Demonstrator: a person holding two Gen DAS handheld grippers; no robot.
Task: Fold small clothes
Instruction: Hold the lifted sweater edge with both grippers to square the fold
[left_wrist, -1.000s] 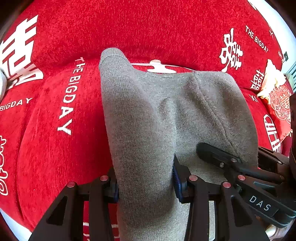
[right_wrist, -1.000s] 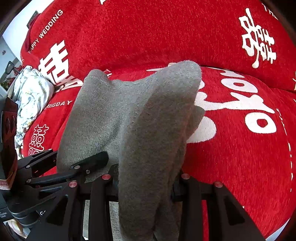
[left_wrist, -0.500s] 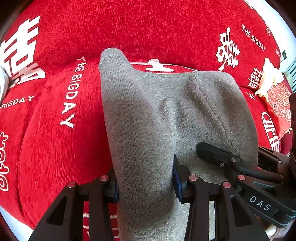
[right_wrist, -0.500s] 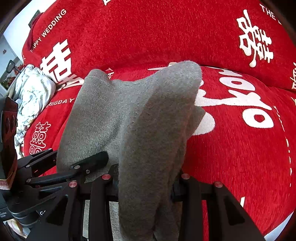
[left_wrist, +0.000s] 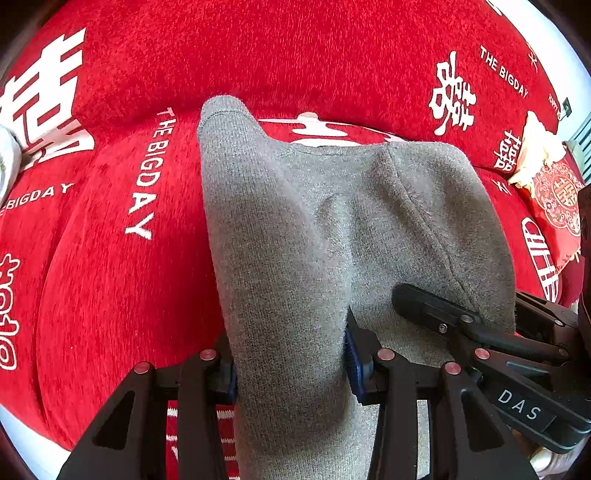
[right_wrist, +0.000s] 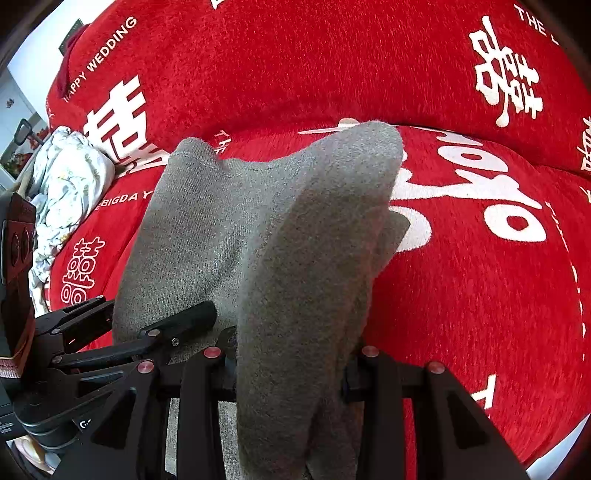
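**Left wrist view and right wrist view: both claws clamped on one grey garment**

Left wrist view: we see the left claw (left_wrist: 290, 363) closed on a thick fold of the grey knit garment (left_wrist: 295, 229). The cloth fills the gap between the two pads, and the blue pad on the right side presses into the fabric. From the grip, the garment rises and drapes away from the camera over the red sofa cover (left_wrist: 110, 277), which carries white print reading "THE BIGDAY". A ribbed corner of the garment stands at the top left of the cloth. The right claw (left_wrist: 461, 321) enters from the lower right, with one black finger lying on the grey cloth and the other hidden behind the cloth's edge. A red patterned cushion (left_wrist: 554, 206) lies at the far right edge.

Right wrist view: we see the right claw (right_wrist: 291, 363) closed on a bunched fold of the same garment (right_wrist: 295, 240); the fabric hangs down through the pads. The left claw (right_wrist: 155, 334) appears at the lower left, gripping the adjoining edge. Both claws sit near each other along one side of the garment. A white floral cloth (right_wrist: 66, 177) lies on the sofa cover (right_wrist: 480, 295) at the left.
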